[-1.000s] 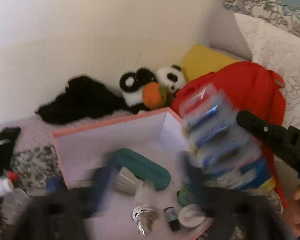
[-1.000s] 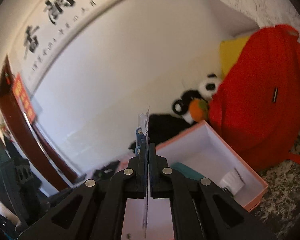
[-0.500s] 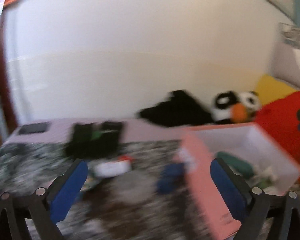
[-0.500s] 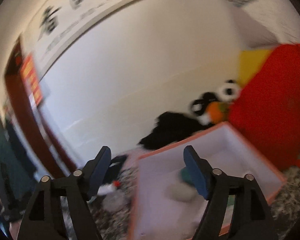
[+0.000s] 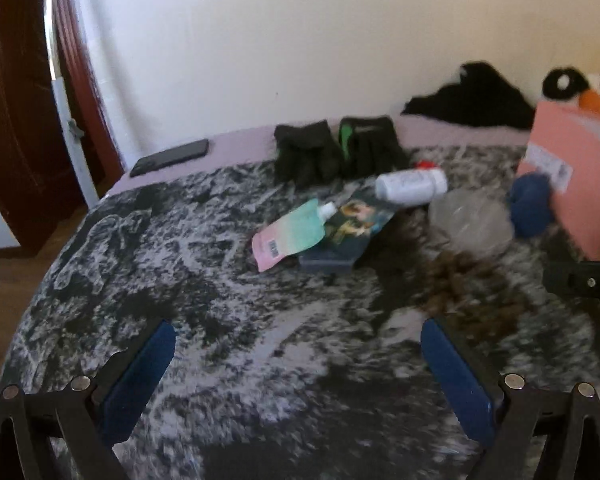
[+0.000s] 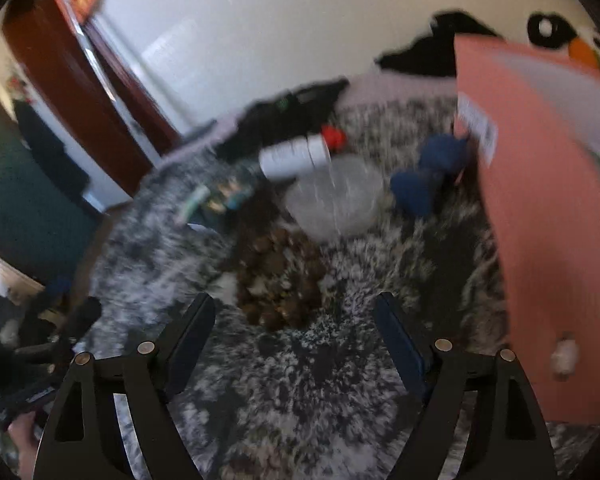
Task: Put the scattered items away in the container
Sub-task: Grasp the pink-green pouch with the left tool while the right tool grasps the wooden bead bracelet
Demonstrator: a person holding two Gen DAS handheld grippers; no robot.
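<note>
Pink card formed the box (image 5: 572,184) that served as the container; it stood at three o'clock in the left wrist view and at two o'clock in the right wrist view, on a mottled black-and-white blanket (image 5: 260,340). Loose items lay in a cluster beside its near wall: a blue bundle (image 6: 428,176) touching the box, a crumpled clear wrapper (image 6: 334,196) next to it, then a white bottle (image 6: 294,158) with a red cap, lying on its side with its long axis roughly across the view. Beyond these, toward nine o'clock, a mint-and-pink spout pouch (image 5: 290,236) overlapped a printed flat pack (image 5: 348,224). A brown beaded heap (image 6: 280,276) sat nearest, at twelve o'clock from the right gripper (image 6: 292,316), whose jaws stood wide apart and empty. The left gripper (image 5: 296,344) was likewise spread and held nothing; the pouch lay ahead of it at twelve o'clock, well apart. Judged by position, the right hand was nearer the heap, wrapper and box. Black gloves (image 5: 336,150) and a phone (image 5: 170,156) rested farther back.
</note>
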